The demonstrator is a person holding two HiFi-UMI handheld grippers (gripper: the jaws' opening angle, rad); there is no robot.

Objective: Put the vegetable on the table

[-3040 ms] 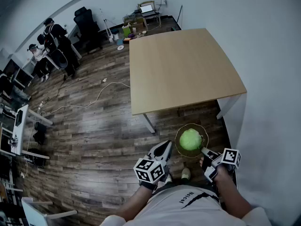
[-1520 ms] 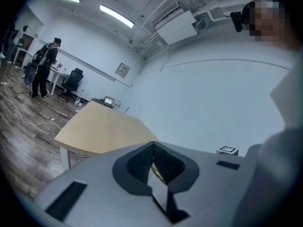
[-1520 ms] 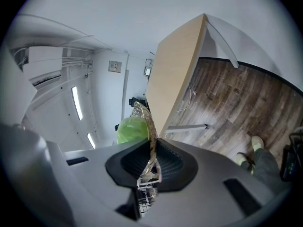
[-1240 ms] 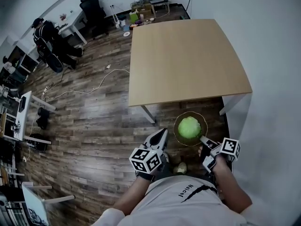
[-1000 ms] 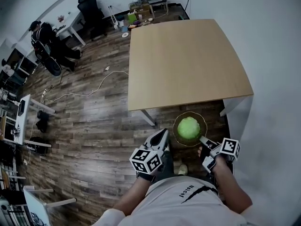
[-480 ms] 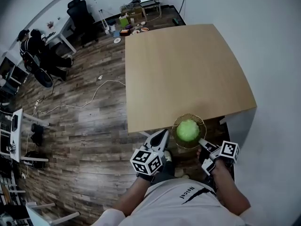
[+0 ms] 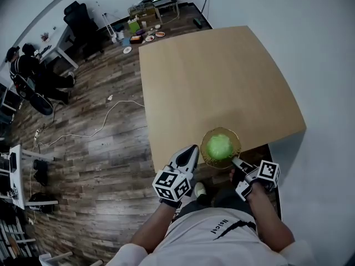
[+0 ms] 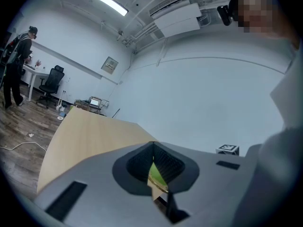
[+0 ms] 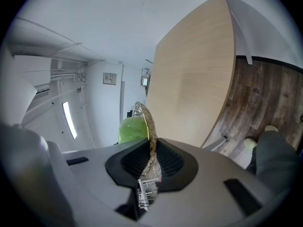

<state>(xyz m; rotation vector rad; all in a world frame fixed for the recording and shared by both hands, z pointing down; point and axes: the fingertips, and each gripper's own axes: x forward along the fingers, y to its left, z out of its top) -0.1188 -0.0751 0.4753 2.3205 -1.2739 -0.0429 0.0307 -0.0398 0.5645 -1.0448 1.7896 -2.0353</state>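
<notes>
A round green vegetable (image 7: 220,146) lies in a clear amber-rimmed bowl (image 7: 235,138) held over the near edge of the light wooden table (image 7: 211,76). My right gripper (image 7: 236,161) is shut on the bowl's near rim. In the right gripper view the rim (image 9: 147,122) runs between the closed jaws of that gripper (image 9: 151,145), with the vegetable (image 9: 130,129) behind it. My left gripper (image 7: 192,148) is shut just left of the bowl. In the left gripper view a sliver of green (image 8: 155,174) shows through the gap behind the closed tips of the left gripper (image 8: 154,148). Whether it touches the bowl is unclear.
The table (image 9: 194,79) stands against a white wall (image 7: 310,49) on the right. Wooden floor (image 7: 94,143) with a white cable (image 7: 105,121) spreads to the left. People at desks (image 7: 28,71), a black chair (image 7: 77,15) and small clutter (image 7: 144,32) lie beyond. My shoe (image 7: 199,189) is below.
I have stepped up to the table. The bowl with the vegetable, earlier over the floor in front of the table, now hangs over its near edge. Both grippers kept their hold and spacing.
</notes>
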